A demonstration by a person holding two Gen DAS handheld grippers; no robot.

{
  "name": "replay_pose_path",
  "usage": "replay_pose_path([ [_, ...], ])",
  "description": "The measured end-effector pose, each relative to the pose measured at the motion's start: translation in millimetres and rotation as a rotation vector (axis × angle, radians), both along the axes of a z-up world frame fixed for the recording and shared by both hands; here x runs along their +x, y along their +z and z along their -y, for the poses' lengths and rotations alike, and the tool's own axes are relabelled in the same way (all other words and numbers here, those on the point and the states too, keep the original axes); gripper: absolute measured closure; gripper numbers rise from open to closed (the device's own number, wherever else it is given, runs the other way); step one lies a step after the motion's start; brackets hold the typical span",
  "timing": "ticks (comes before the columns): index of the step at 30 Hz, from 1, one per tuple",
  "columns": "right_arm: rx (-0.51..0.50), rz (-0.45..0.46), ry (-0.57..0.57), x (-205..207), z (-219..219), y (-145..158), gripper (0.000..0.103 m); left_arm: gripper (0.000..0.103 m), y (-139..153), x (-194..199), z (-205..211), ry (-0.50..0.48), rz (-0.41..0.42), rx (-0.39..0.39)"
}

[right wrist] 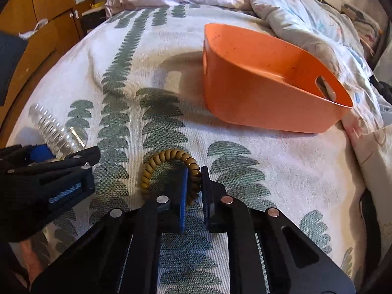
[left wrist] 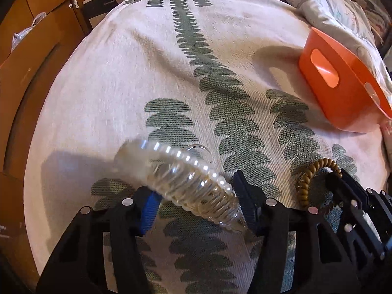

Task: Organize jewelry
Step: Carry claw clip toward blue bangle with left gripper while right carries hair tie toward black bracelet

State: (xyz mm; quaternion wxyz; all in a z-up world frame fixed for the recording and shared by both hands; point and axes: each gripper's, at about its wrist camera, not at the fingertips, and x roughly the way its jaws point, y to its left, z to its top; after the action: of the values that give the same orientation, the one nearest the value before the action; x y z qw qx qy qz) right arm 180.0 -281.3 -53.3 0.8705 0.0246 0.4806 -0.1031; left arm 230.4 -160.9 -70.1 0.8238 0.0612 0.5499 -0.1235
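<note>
A clear spiral coil band lies slanted between the fingers of my left gripper; the jaws stand wide and only the right finger seems to touch it. It also shows in the right wrist view. A brown spiral coil band lies on the bedspread, and my right gripper is shut on its right side. The brown band also shows in the left wrist view. An orange plastic basket with handle slots sits tilted on the bed beyond both grippers; it looks empty.
A white bedspread with green leaf print covers the bed. Rumpled quilts and pillows lie at the back and right. Wooden cabinets stand along the left edge of the bed.
</note>
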Motion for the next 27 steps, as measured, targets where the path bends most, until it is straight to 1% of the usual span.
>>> replay_pose_path([
  [2,0.015,0.021,-0.006,-4.9,2.8,8.8,0.091,0.046,5.9,-0.3,-2.9,-0.001,0.003,-0.006],
  [3,0.020,0.030,-0.007,-6.6,3.3,12.5,0.091,0.051,10.3,-1.8,-5.0,-0.001,0.014,-0.004],
  [5,0.034,0.048,-0.009,-12.1,5.5,22.4,0.091,0.055,17.6,-2.9,-10.1,-0.001,0.030,0.000],
  [10,0.079,0.113,-0.018,-33.7,10.8,53.4,0.091,0.056,34.1,-13.8,-25.4,-0.007,0.063,-0.008],
  [14,0.107,0.144,-0.028,-53.2,14.8,71.8,0.091,0.056,45.8,-29.8,-40.0,-0.005,0.067,-0.034],
  [15,0.115,0.157,-0.037,-63.4,17.8,77.3,0.091,0.056,47.8,-30.9,-42.8,-0.004,0.069,-0.039],
  [19,0.104,0.165,-0.070,-92.4,31.5,84.8,0.091,0.056,61.3,-52.5,-62.6,0.000,0.097,-0.051],
  [23,0.140,0.192,-0.124,-134.8,51.7,83.9,0.091,0.056,66.5,-74.9,-80.5,-0.009,0.100,-0.074],
  [27,0.175,0.200,-0.131,-164.8,55.0,76.1,0.091,0.056,66.9,-96.1,-88.9,-0.034,0.095,-0.092],
])
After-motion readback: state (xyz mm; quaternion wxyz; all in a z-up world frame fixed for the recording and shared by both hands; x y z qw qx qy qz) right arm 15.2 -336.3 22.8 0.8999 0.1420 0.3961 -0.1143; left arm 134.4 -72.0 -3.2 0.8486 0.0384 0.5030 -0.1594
